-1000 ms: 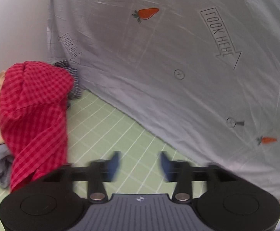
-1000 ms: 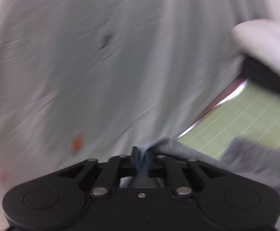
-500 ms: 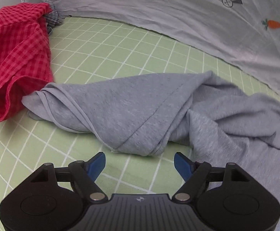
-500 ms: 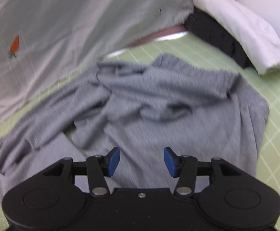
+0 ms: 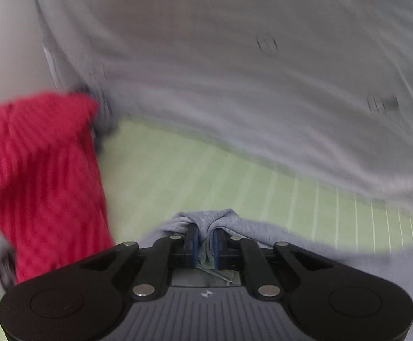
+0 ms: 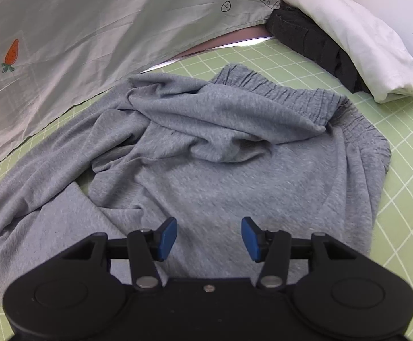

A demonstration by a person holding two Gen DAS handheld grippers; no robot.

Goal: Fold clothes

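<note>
- Right wrist view showed the grey sweatpants [image 6: 206,153] lying crumpled on the green grid mat [image 6: 400,147], their gathered waistband [image 6: 306,96] toward the far right, one leg trailing off to the left.
- The right tool [image 6: 208,234] hung over the cloth with its blue pads well apart, holding nothing.
- In the left wrist view, which was motion-blurred, the left tool [image 5: 205,241] was pinched together on a bunched fold of the same grey fabric.
- A red checked garment [image 5: 41,176] lay to the left, and a pale carrot-print sheet [image 5: 235,85] hung behind.
- The knit looked soft, light and limp; it would likely sag and drag, not hold shape.
- The elastic waistband seemed the firmest edge, so a corner there would probably suit the right tool best.
</note>
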